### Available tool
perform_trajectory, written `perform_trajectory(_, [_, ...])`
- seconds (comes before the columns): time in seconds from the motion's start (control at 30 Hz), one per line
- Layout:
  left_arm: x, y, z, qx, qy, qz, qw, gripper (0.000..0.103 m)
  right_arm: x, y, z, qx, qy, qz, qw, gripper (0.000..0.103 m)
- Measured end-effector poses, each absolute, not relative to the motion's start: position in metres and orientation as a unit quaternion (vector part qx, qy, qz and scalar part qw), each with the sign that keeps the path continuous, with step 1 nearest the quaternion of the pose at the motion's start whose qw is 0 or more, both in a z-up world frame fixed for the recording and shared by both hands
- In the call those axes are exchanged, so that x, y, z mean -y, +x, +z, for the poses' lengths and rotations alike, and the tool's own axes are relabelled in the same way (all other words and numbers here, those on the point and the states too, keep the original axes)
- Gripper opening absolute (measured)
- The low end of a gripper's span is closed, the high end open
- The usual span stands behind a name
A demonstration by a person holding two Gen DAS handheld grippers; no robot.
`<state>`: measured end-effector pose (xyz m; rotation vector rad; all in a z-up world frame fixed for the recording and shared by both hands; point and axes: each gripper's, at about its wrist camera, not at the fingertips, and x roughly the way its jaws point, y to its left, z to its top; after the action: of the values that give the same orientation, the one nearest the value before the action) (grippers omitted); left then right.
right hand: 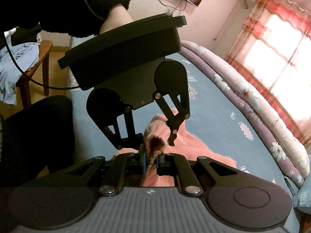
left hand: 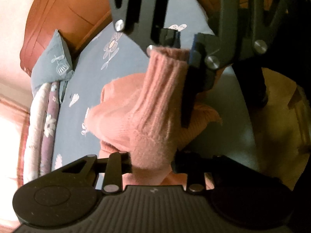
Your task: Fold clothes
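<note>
A pink knitted sweater (left hand: pixel 114 104) (right hand: pixel 196 147) lies on the blue flowered bed sheet (left hand: pixel 87 73). One ribbed sleeve (left hand: pixel 157 97) is lifted off it and stretched between both grippers. In the left wrist view my left gripper (left hand: pixel 153 161) is shut around the thick lower part of the sleeve. My right gripper (left hand: pixel 184 42) comes in from the top and pinches the cuff. In the right wrist view my right gripper (right hand: pixel 151 163) is shut on the cuff (right hand: pixel 155 141). My left gripper (right hand: pixel 155 138) faces it just beyond, with the sleeve between its fingers.
A rolled flowered quilt (left hand: pixel 38 126) (right hand: pixel 243 97) runs along the far bed edge below a curtained window (right hand: pixel 272 48). A blue pillow (left hand: pixel 56 58) leans on the wooden headboard (left hand: pixel 68 9). A person's dark sleeve (right hand: pixel 64 3) and a stool with light blue clothes (right hand: pixel 19 64) are at left.
</note>
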<state>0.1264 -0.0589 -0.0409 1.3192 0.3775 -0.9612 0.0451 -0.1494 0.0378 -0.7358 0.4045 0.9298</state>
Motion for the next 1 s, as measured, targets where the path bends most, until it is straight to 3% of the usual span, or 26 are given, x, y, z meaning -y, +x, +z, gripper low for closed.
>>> perform_trajectory(0.27, [0.062, 0.117, -0.047, -0.125, 0.638, -0.425, 0.631, 0.032, 0.150, 0.050, 0.037, -0.190, -0.343, 0.437, 0.809, 0.011])
perform_trajectory(0.6, [0.064, 0.114, -0.046, -0.122, 0.630, -0.403, 0.652, 0.013, 0.160, 0.052, 0.039, -0.186, -0.319, 0.418, 0.830, 0.015])
perform_trajectory(0.7, [0.063, 0.121, -0.039, -0.127, 0.612, -0.375, 0.684, 0.011, 0.167, 0.050, 0.042, -0.178, -0.297, 0.401, 0.848, 0.028])
perform_trajectory(0.83, [0.057, 0.135, -0.028, -0.139, 0.580, -0.326, 0.733, 0.011, 0.189, 0.044, 0.047, -0.170, -0.250, 0.362, 0.882, 0.057])
perform_trajectory(1.0, [0.056, 0.154, -0.012, -0.151, 0.537, -0.281, 0.781, 0.012, 0.223, 0.037, 0.031, -0.207, -0.193, 0.311, 0.907, 0.067])
